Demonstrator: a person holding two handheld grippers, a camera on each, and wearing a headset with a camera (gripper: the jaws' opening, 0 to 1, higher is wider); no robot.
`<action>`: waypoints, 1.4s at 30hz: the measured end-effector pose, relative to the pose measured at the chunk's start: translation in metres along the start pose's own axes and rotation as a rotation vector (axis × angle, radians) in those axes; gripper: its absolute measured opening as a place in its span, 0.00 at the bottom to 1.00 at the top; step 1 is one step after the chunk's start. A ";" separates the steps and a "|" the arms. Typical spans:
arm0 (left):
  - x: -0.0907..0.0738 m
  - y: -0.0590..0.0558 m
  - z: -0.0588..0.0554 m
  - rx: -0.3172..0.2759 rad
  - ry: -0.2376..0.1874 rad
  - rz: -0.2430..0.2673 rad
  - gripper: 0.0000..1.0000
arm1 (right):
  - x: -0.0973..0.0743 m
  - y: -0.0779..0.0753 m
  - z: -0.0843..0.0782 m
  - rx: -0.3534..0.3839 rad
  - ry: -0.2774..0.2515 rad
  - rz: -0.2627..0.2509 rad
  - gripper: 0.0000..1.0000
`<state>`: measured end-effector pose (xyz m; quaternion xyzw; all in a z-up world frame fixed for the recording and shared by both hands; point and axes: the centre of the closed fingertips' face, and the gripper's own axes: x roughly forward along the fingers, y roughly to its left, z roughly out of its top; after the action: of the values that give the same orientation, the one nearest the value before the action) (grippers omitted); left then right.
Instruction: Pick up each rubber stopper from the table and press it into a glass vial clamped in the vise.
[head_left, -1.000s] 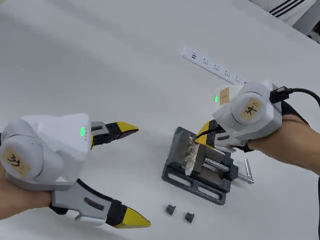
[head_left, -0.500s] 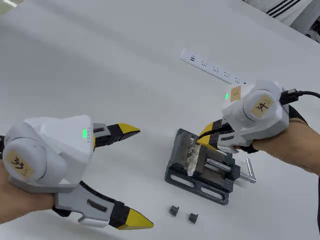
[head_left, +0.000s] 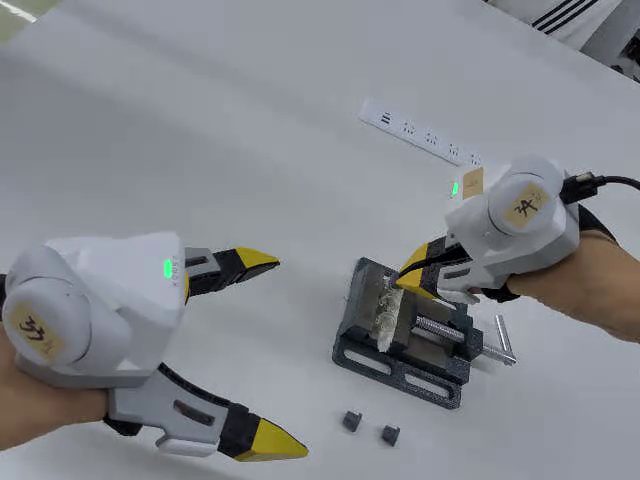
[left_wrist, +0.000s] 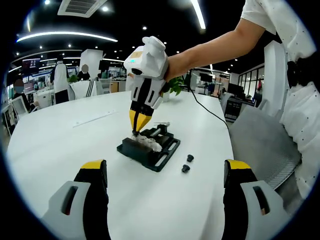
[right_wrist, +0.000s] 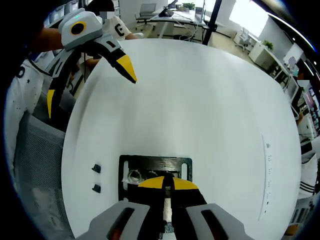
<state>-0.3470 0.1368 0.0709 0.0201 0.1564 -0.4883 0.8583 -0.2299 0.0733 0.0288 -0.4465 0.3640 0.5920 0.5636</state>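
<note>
A dark vise (head_left: 440, 361) sits on the white table and clamps clear glass vials (head_left: 383, 305). My right gripper (head_left: 405, 280) is shut, its yellow tips down on the vise's jaw line beside the vials (right_wrist: 135, 175). Whether anything is pinched between them is hidden. Two small dark rubber stoppers (head_left: 351, 421) (head_left: 389, 434) lie on the table just in front of the vise (right_wrist: 155, 163). My left gripper (head_left: 270, 352) is wide open, well left of the vise (left_wrist: 165, 155), nothing between its fingers. The stoppers (left_wrist: 190, 158) lie to the vise's right in the left gripper view.
A white power strip (head_left: 425, 133) lies behind the vise toward the table's far edge. The vise handle (head_left: 500, 340) sticks out to the right under my right hand. A black cable (head_left: 610, 182) trails from the right gripper. Bare table (head_left: 200, 150) stretches left and behind.
The head camera has shifted a little. My right gripper stays shut over the vise, its body tipped slightly to the right. The left gripper holds its place, still open.
</note>
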 end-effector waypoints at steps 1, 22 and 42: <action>0.000 0.000 0.000 -0.001 0.000 0.000 0.97 | 0.000 0.000 0.000 -0.002 -0.001 -0.003 0.00; 0.000 -0.006 -0.001 0.018 0.028 -0.019 0.97 | -0.021 -0.003 -0.002 0.058 -0.088 -0.072 0.16; -0.002 -0.014 -0.002 0.058 0.079 -0.041 0.94 | -0.053 0.011 -0.020 0.149 -0.185 -0.143 0.31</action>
<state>-0.3600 0.1318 0.0710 0.0608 0.1764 -0.5089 0.8403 -0.2399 0.0355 0.0708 -0.3717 0.3208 0.5601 0.6672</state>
